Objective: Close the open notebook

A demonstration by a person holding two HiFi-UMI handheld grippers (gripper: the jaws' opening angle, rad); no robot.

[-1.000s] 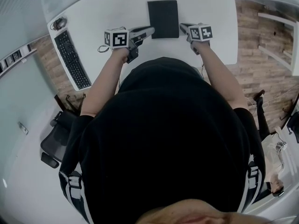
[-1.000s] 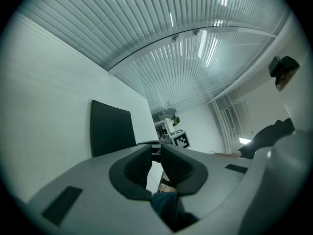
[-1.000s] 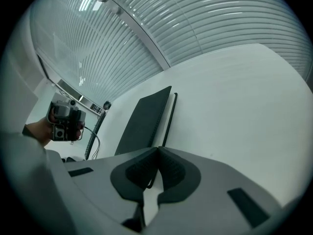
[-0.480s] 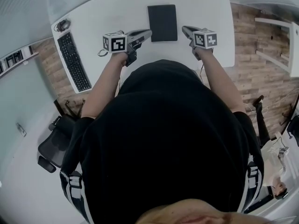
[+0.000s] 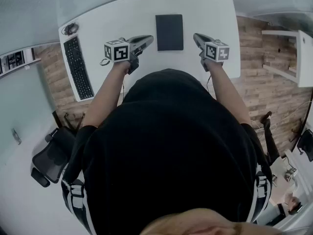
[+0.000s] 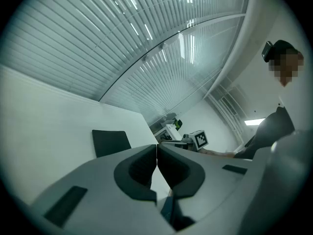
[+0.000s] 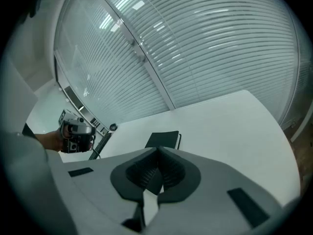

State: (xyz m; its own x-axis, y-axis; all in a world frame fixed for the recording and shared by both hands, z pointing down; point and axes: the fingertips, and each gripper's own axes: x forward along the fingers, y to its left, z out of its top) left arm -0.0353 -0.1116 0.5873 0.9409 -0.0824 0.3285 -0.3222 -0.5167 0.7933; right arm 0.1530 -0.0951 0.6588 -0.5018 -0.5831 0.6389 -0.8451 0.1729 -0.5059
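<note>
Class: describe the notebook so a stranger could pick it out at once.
Start at the white table. Between the left gripper and the right gripper lies the notebook. It is the only plain dark rectangle; the keyboard at the left is long, with keys.

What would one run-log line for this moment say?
notebook: closed, flat on table | left gripper: shut, empty | right gripper: shut, empty | neither touches notebook
</note>
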